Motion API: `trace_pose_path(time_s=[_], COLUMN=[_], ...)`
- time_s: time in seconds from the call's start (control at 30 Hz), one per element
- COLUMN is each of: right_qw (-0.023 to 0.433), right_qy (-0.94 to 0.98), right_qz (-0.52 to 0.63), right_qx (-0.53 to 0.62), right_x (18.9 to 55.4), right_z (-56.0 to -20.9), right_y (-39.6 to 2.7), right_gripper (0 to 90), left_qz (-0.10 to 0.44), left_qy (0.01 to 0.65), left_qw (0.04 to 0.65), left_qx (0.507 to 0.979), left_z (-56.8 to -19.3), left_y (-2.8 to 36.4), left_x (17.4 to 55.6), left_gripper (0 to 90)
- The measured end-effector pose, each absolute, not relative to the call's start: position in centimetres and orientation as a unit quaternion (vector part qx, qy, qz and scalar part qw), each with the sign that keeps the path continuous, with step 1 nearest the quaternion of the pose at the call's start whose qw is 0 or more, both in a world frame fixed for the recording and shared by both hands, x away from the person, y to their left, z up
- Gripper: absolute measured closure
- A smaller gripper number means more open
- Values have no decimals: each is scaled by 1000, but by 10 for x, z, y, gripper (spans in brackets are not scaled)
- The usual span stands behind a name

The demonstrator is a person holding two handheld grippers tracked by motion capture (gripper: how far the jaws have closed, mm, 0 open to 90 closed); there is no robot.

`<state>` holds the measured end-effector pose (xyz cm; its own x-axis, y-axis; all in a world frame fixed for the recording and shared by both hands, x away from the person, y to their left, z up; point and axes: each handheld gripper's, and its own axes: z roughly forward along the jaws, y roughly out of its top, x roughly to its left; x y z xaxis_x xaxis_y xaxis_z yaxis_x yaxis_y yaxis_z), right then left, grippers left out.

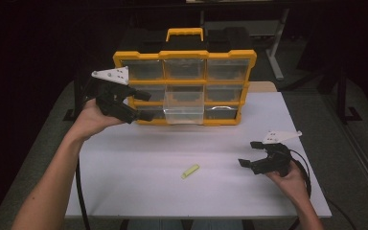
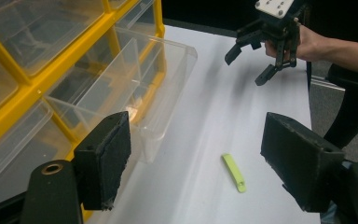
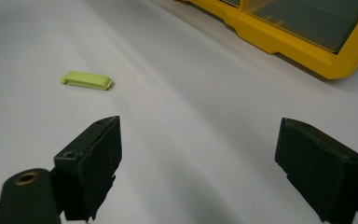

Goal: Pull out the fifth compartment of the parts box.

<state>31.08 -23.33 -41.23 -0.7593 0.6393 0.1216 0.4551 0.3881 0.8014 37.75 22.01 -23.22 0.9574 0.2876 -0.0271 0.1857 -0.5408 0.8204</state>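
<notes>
With a clear drawer (image 1: 184,111) pulled out of the yellow box (image 1: 186,56), both the left tongs (image 1: 144,105) and right tongs (image 1: 250,153) are spread and empty, so the green piece (image 1: 190,171) lying on the table (image 1: 139,191) likely must be picked up next.

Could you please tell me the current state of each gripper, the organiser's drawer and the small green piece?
left gripper: open, empty, beside the organiser.
right gripper: open, empty, above the table.
middle drawer: pulled out of the yellow organiser, looks empty.
other drawers: pushed in.
green piece: lying flat on the white table, untouched.
</notes>
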Motion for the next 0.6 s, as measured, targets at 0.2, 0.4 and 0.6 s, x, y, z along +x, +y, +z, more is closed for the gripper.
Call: trace_pose_path(time_s=[0.2, 0.4, 0.6], right_qw=[103, 103, 102], right_qy=[828, 830, 831], right_qz=[439, 433, 432], right_qx=[335, 336, 335], right_x=[311, 310, 310], right_z=[-413, -413, -414], right_y=[-233, -231, -232], right_gripper=[137, 137, 138], left_qz=[63, 76, 79], left_qy=[150, 169, 185], left_qw=[463, 456, 458], left_qx=[871, 870, 866], left_z=[-235, -244, -255], left_y=[233, 246, 259], left_x=[370, 360, 352], left_gripper=[212, 210, 208])
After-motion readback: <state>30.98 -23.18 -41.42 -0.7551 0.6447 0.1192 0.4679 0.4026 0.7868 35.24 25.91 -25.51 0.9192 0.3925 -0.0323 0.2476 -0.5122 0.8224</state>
